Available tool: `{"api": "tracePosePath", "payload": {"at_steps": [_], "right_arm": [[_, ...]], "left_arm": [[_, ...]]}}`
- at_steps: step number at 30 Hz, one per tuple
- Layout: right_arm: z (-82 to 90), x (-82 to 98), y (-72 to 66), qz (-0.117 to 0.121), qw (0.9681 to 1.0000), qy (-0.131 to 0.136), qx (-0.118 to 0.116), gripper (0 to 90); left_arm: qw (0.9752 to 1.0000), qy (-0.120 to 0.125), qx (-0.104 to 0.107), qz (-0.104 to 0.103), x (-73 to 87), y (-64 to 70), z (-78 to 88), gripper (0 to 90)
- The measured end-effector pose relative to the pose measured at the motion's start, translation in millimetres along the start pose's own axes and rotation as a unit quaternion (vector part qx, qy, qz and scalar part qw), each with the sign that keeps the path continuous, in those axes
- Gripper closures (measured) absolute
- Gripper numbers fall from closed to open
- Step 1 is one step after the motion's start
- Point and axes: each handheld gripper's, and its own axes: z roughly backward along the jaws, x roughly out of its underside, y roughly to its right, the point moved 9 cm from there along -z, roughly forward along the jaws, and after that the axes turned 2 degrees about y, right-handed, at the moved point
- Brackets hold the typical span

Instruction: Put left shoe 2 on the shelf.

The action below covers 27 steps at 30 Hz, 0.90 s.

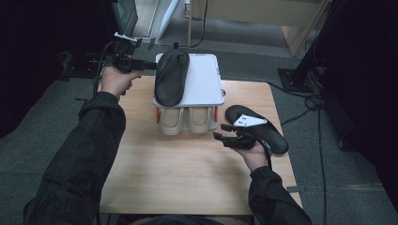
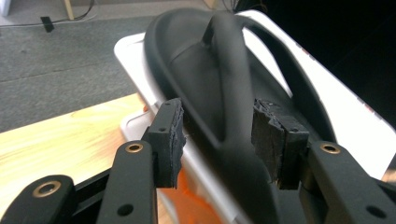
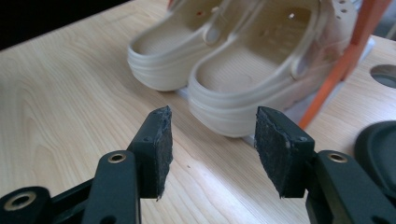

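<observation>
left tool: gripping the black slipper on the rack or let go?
Let go. In the left gripper view the left tool straddles the black slipper, with a gap at each pad; its sole lies flat on the white rack top.

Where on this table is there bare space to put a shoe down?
The wooden table is bare across its near half, and left of the beige clogs under the white rack. The right edge is crowded by a black slipper.

A light wooden surface (image 1: 178, 168) fills the middle of the high view, standing on grey carpet floor (image 1: 42, 112). At its upper centre stands a small white rack (image 1: 206, 82) with orange legs. A black sandal (image 1: 171, 75) lies on the rack's top; a pair of beige clogs (image 1: 185, 119) sits beneath it. Another black sandal (image 1: 272, 133) lies directly on the surface at centre right.
</observation>
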Motion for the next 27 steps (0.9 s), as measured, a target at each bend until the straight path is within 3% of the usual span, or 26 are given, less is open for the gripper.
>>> {"api": "tracePosePath", "payload": {"at_steps": [8,13,19,27], "right_arm": [[1.8,7.4,14.3,0.008,0.9998,-0.015,0.014,45.8],[7.0,10.1,28.6,-0.001,0.9994,-0.019,0.030,46.2],[13.6,16.2,44.7,-0.005,0.9983,-0.023,0.053,46.8],[21.2,21.0,61.5,-0.009,0.9968,-0.024,0.075,46.8]], "left_arm": [[0.9998,0.004,0.001,-0.017,25.8,-0.5,13.0,51.5],[0.9997,0.006,0.003,-0.021,39.8,1.1,16.5,50.2],[0.9997,0.004,0.017,-0.017,56.5,2.5,15.1,49.6],[0.9988,-0.011,0.019,-0.042,84.4,5.0,11.5,48.7]]}}
